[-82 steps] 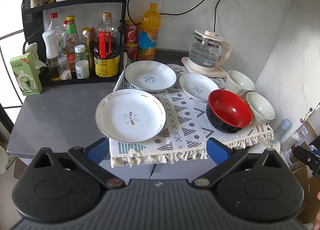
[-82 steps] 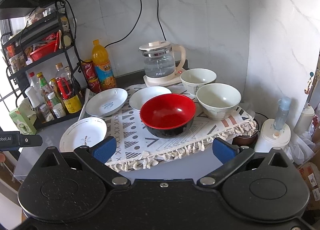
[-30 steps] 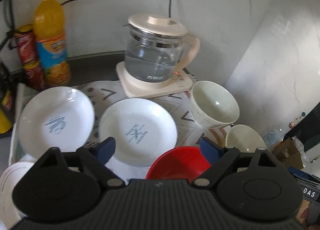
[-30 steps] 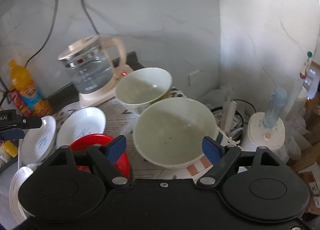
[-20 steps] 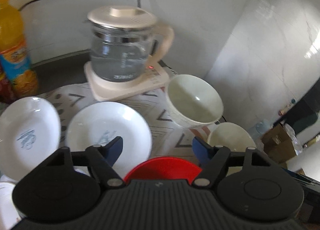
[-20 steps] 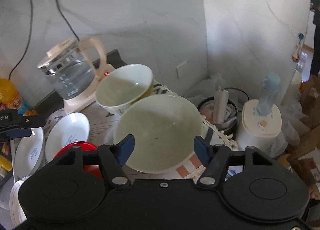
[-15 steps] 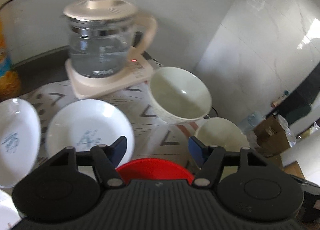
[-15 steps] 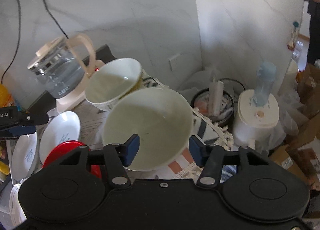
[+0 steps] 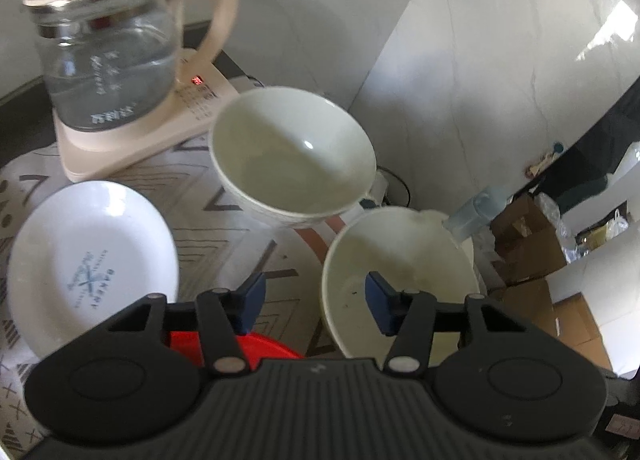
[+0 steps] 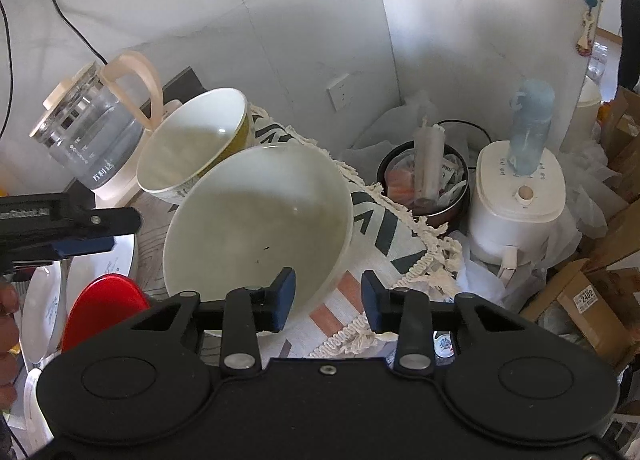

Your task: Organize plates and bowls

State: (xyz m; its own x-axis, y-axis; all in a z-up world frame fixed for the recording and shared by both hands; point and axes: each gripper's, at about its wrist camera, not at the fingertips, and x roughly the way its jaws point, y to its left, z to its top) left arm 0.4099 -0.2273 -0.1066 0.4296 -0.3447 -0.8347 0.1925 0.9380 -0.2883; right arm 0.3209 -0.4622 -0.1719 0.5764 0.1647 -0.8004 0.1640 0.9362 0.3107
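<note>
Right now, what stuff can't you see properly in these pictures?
- Red bowl: left wrist view, mostly hidden behind the left gripper; in the right wrist view also partly hidden.
- Kettle: left wrist view, blurred, label unreadable.
- Plates at the left edge: right wrist view, cut off by the edge.
- Near cream bowl: right wrist view, front rim hidden behind the right gripper's fingers, so contact is unclear.

Probably a home kitchen: kettle point(image 9: 108, 60), bowls point(image 9: 292, 156), marble-tiled wall point(image 10: 280, 20).

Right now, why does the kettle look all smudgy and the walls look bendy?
In the left wrist view the kettle is smeared by motion blur, while the near bowl stays fairly sharp; in the right wrist view the fisheye lens bows the wall tile seams, and sunlight washes out the room's right side.
</note>
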